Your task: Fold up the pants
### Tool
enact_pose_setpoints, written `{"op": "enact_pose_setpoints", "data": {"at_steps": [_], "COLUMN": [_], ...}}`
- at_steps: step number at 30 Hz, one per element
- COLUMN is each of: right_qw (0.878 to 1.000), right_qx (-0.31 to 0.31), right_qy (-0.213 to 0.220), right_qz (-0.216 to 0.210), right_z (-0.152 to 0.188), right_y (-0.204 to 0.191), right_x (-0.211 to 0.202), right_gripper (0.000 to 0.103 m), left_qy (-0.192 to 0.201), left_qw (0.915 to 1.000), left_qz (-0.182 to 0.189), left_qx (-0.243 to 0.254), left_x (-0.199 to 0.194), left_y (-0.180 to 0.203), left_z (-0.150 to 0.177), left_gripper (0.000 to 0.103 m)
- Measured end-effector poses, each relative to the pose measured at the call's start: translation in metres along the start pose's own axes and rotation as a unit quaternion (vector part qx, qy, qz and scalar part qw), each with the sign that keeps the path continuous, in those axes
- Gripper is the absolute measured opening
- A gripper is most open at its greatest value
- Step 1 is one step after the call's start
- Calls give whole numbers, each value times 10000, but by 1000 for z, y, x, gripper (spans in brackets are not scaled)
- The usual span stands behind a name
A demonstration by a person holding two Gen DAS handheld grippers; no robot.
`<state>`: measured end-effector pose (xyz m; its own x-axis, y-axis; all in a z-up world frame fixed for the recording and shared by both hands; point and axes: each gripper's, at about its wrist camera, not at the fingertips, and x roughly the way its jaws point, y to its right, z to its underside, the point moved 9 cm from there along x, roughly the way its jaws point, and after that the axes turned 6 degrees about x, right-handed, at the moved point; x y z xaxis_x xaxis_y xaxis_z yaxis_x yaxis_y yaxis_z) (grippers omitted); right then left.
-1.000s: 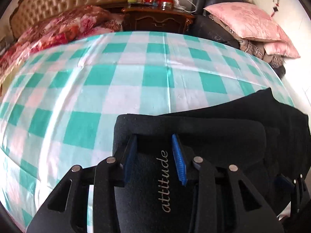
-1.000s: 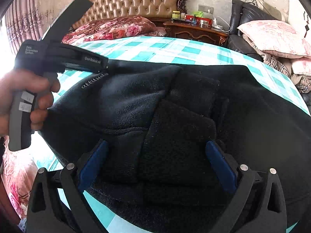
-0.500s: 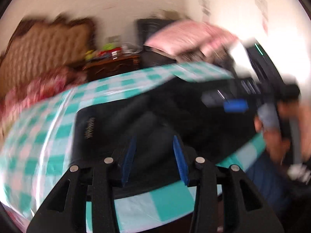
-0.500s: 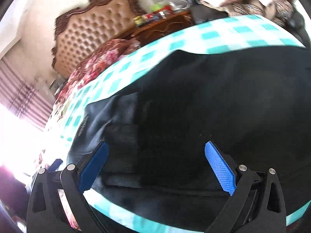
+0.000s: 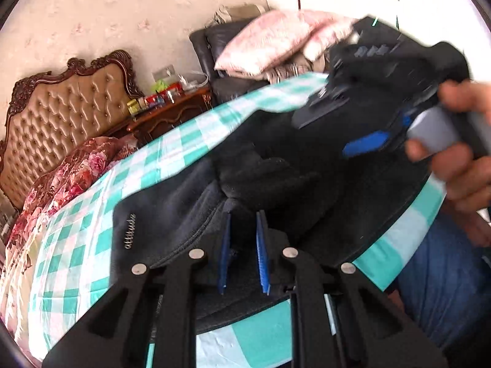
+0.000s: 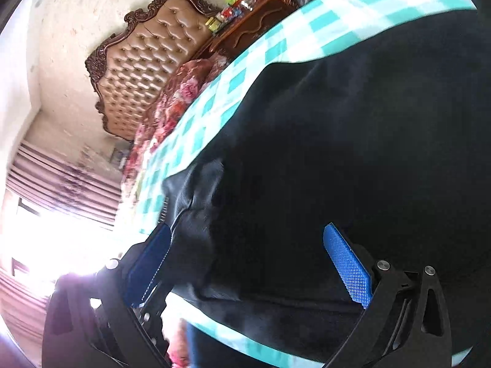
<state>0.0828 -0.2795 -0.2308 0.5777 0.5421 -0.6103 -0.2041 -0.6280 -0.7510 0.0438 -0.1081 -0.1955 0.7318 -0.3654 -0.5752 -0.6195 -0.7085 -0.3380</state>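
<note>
Black fleece pants (image 5: 307, 184) with "attitude" lettering (image 5: 130, 231) lie folded on the teal-checked sheet (image 5: 92, 230). My left gripper (image 5: 242, 251) sits at their near edge. Its jaws are closing, and the blue pads (image 5: 262, 251) pinch a raised fold of the black cloth. In the right wrist view the pants (image 6: 368, 153) fill most of the picture. My right gripper (image 6: 248, 263) stands wide open low over them, the cloth lying between its pads (image 6: 346, 263) without being pressed. The left wrist view shows the right gripper (image 5: 383, 132), blurred, with a hand (image 5: 454, 165) around its handle.
A tufted headboard (image 5: 61, 113) and a floral quilt (image 5: 70, 178) lie at the bed's far end. Beyond them are a cluttered wooden nightstand (image 5: 172, 113), pink pillows (image 5: 270, 40) and a dark chair (image 5: 208, 49). A person's jeans (image 5: 445, 276) stand at the near bed edge.
Both wrist views have swung and rolled along the bed's near edge. The left jaws have narrowed onto a fold of the pants. The right jaws have stayed wide.
</note>
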Motion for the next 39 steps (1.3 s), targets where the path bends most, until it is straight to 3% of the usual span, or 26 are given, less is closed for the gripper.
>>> {"op": "enact_pose_setpoints", "data": {"at_steps": [3, 9, 11, 13, 14, 15, 17, 18, 20, 21, 24, 28, 30, 31, 32, 33, 35, 36, 38, 39], "right_qw": [9997, 9992, 9986, 9970, 9959, 9946, 9913, 9897, 9872, 9862, 9865, 9815, 9766, 9756, 9760, 9750, 9743, 9736, 9643, 9570], "right_qx": [164, 21, -198, -469, -605, -720, -936, -994, -1092, -1166, -1384, -1617, -1718, -1696, -1695, -1763, -1760, -1742, -1903, -2039], "right_qy": [-162, -388, -476, -489, -482, -476, -529, -592, -606, -528, -306, -244, -281, -379, -371, -303, -223, -146, 315, 580], "right_qz": [-111, -43, 113, 364, 480, 583, 762, 839, 992, 1051, 825, 998, 1260, 1340, 1315, 1322, 1390, 1466, 1815, 1979], "right_z": [-8, -14, -15, -16, -17, -18, -17, -16, -17, -22, -35, -45, -45, -41, -39, -38, -39, -42, -46, -47], "right_y": [-4, -19, -26, -29, -32, -34, -38, -39, -41, -44, -65, -62, -46, -36, -33, -33, -33, -34, -44, -52], "right_x": [17, 45, 56, 65, 67, 69, 74, 78, 82, 80, 64, 71, 80, 88, 90, 88, 83, 80, 59, 49], "right_gripper": [98, 98, 98, 98, 97, 93, 65, 45, 31, 20, 19, 19, 19, 19, 19, 20, 20, 20, 21, 21], "left_qy": [151, -301, -279, -203, -141, -143, -321, -408, -420, -362, -124, -235, -398, -333, -209, -67, 228, 296, 410, 409], "left_qw": [9998, 9991, 9990, 9988, 9988, 9987, 9975, 9962, 9944, 9957, 9975, 9974, 9984, 9988, 9995, 9998, 9969, 9936, 9773, 9619], "left_qz": [73, 245, 195, 303, 294, 261, 12, -113, -320, -351, -433, -358, -109, -97, 83, 197, 211, 199, 119, 124], "left_qx": [-100, 198, 301, 323, 379, 418, 621, 767, 910, 771, 547, 579, 396, 357, 208, -34, -717, -1073, -2073, -2699], "left_x": [-13, 7, 7, 4, 2, 2, 12, 17, 22, 20, 15, 36, 47, 43, 34, 25, 4, -3, -14, -16], "left_y": [-2, 26, 29, 32, 33, 33, 33, 34, 32, 27, 13, 20, 25, 25, 23, 16, -16, -34, -85, -112], "left_z": [-4, 25, 27, 26, 24, 24, 30, 33, 32, 26, 9, 10, 19, 18, 15, 12, 10, 12, 25, 38], "left_gripper": [16, 18, 35, 46, 47, 47, 47, 44, 29, 27, 25, 25, 29, 37, 53, 58, 60, 60, 53, 48]}}
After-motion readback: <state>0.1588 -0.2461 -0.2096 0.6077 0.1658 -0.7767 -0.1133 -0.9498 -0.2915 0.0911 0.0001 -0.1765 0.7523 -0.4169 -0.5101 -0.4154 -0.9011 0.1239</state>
